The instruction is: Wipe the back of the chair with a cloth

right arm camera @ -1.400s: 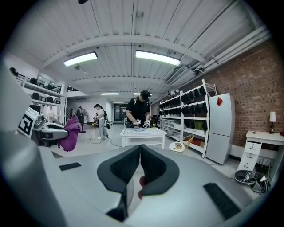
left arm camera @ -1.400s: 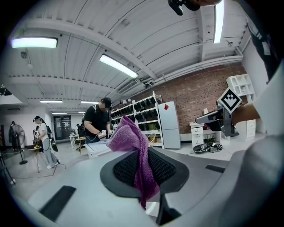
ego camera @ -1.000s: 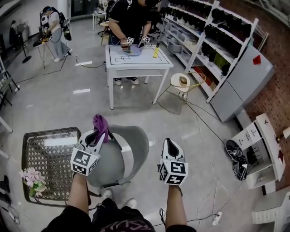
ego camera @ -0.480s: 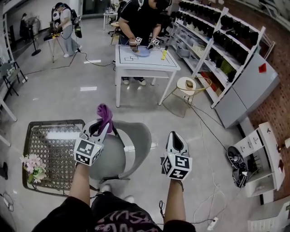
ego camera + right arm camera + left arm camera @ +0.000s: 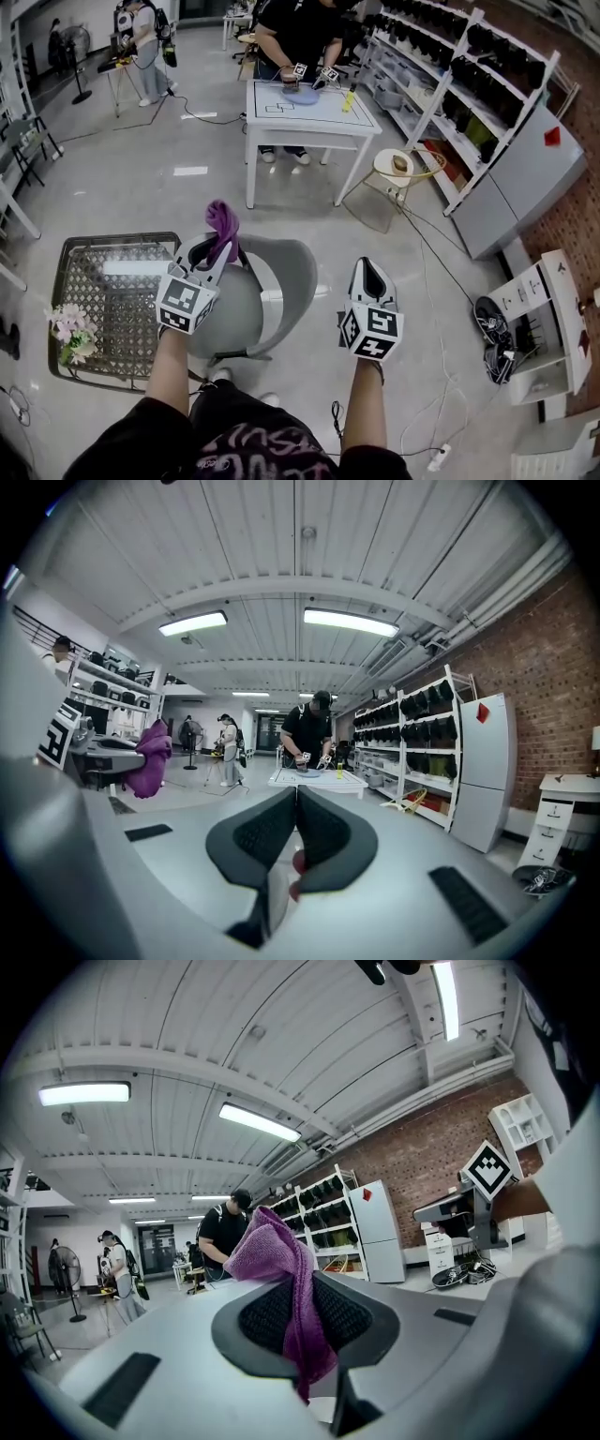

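A grey chair (image 5: 272,295) stands just in front of me in the head view, its curved back rising between my two arms. My left gripper (image 5: 217,251) is shut on a purple cloth (image 5: 222,225), which sticks up from the jaws and hangs down between them (image 5: 286,1288); it hovers over the chair's left side. My right gripper (image 5: 371,278) is shut with nothing in it, held level to the right of the chair. The right gripper view shows its jaws (image 5: 292,825) pressed together and the purple cloth (image 5: 148,759) off to the left.
A wire-mesh table (image 5: 103,291) with pink flowers (image 5: 70,330) stands on my left. Ahead is a white table (image 5: 309,108) where a person works, shelving (image 5: 469,84) runs along the right, and cables (image 5: 441,272) lie on the floor near a white cabinet (image 5: 548,323).
The view has drifted forward and both grippers have risen slightly in it. The left gripper still holds the cloth above the chair; the right has stayed shut.
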Demonstrator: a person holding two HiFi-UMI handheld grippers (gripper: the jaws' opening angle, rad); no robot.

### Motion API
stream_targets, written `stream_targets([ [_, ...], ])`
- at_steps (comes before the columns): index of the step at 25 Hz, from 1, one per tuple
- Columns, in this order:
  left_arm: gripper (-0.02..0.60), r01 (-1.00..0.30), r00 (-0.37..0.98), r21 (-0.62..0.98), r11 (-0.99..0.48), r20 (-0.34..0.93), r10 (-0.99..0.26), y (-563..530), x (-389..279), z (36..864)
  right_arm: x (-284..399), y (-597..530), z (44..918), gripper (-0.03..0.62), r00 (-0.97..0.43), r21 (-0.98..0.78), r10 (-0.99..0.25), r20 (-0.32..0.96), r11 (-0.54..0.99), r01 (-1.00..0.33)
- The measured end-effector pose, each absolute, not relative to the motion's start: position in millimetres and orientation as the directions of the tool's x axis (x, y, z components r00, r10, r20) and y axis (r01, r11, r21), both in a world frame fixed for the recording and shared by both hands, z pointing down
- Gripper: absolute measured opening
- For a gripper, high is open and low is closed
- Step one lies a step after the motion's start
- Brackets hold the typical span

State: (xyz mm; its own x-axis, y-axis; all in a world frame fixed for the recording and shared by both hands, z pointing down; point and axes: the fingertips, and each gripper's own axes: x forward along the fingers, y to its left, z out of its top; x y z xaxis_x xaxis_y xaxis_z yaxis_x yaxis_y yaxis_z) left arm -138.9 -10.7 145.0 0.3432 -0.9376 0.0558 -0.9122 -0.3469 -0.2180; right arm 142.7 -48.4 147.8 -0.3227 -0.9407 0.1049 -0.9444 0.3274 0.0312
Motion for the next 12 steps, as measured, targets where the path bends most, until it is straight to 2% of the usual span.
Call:
stream_targets([
  [12,0.072,-0.904,0.36,-0.228,-0.361,0.051,-0.932,-9.0,-125.7,143.5,149.8,-44.0,153.4,0.026,-0.321,0.031,-0.94,0.113,0.326,-0.945],
])
